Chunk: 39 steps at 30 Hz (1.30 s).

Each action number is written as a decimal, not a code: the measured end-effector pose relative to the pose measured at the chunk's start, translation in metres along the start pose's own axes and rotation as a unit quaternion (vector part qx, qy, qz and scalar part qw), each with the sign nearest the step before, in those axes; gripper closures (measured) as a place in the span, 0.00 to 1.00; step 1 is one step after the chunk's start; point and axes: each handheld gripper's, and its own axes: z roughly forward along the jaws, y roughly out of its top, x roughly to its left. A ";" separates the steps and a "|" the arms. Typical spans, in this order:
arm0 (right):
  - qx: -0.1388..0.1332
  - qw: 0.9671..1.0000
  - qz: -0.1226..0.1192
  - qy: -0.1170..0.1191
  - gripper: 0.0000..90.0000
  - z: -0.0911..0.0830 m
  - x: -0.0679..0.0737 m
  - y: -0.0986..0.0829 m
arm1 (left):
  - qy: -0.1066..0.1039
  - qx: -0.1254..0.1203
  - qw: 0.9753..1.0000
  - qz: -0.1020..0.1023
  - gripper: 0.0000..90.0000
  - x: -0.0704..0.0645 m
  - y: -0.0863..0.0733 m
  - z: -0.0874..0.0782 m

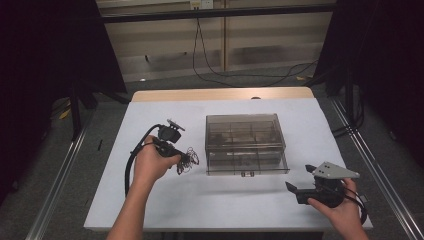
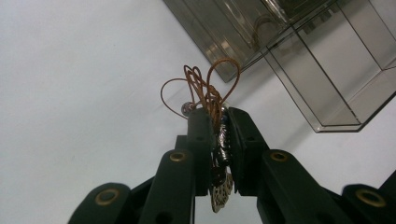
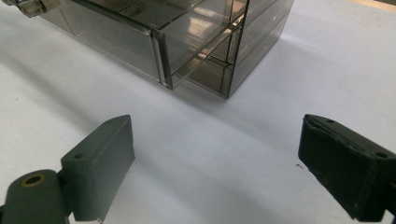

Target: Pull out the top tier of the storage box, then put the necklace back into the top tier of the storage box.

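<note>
Necklace [image 2: 212,93] of brown cord with beads and a metal pendant is clamped between the jaws of the left gripper [image 2: 215,114], held just left of the clear compartment box [image 1: 245,142] at mid-table [image 1: 150,210]. Right gripper [image 1: 300,181], jaws wide apart, sits near the table's front right corner, holding nothing.

My left gripper [image 2: 215,122] had matt black plastic jaws with brass-coloured rivets. The necklace [image 2: 205,91] showed thin brown cord, glossy metal beads and a perforated metal pendant. The organiser box [image 3: 196,32] was smoky clear glossy plastic; the table [image 1: 165,200] was matt white.
</note>
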 end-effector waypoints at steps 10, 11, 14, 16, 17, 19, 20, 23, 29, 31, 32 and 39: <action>0.001 1.000 0.001 0.002 0.11 0.000 0.000 0.000 | -0.003 0.003 1.000 -0.001 0.89 -0.001 0.005 -0.010; 0.001 1.000 0.001 0.002 0.11 0.000 0.000 0.000 | -0.004 0.002 1.000 0.002 0.89 -0.001 0.005 -0.011; 0.001 1.000 0.000 0.004 0.11 0.001 0.000 0.001 | -0.007 0.006 1.000 0.003 0.89 -0.001 0.006 -0.014; 0.002 1.000 0.002 0.003 0.11 0.001 0.001 0.001 | -0.009 0.005 1.000 0.002 0.89 -0.002 0.007 -0.015; 0.002 1.000 0.002 0.003 0.11 0.001 0.001 0.001 | -0.008 0.004 1.000 0.002 0.89 -0.002 0.007 -0.016; 0.002 1.000 0.000 0.003 0.11 0.002 0.001 0.001 | -0.010 0.006 1.000 0.002 0.89 -0.002 0.007 -0.017; 0.002 1.000 0.000 0.003 0.11 0.002 0.001 0.001 | -0.010 0.006 1.000 0.003 0.89 -0.002 0.007 -0.017; 0.002 1.000 -0.001 0.004 0.11 0.002 0.002 0.001 | -0.014 0.011 1.000 0.004 0.89 -0.002 0.008 -0.018; 0.002 1.000 0.001 0.004 0.11 0.001 0.002 0.001 | -0.019 0.015 1.000 0.006 0.89 -0.004 0.011 -0.021; 0.002 1.000 0.000 0.004 0.11 0.002 0.001 0.001 | -0.018 0.015 1.000 0.012 0.89 -0.004 0.012 -0.023; 0.002 1.000 0.000 0.004 0.11 0.002 0.001 0.001 | -0.018 0.013 1.000 0.008 0.89 -0.005 0.012 -0.023; 0.001 1.000 -0.001 0.006 0.11 0.001 0.002 0.001 | -0.022 0.011 1.000 0.007 0.89 -0.008 0.016 -0.028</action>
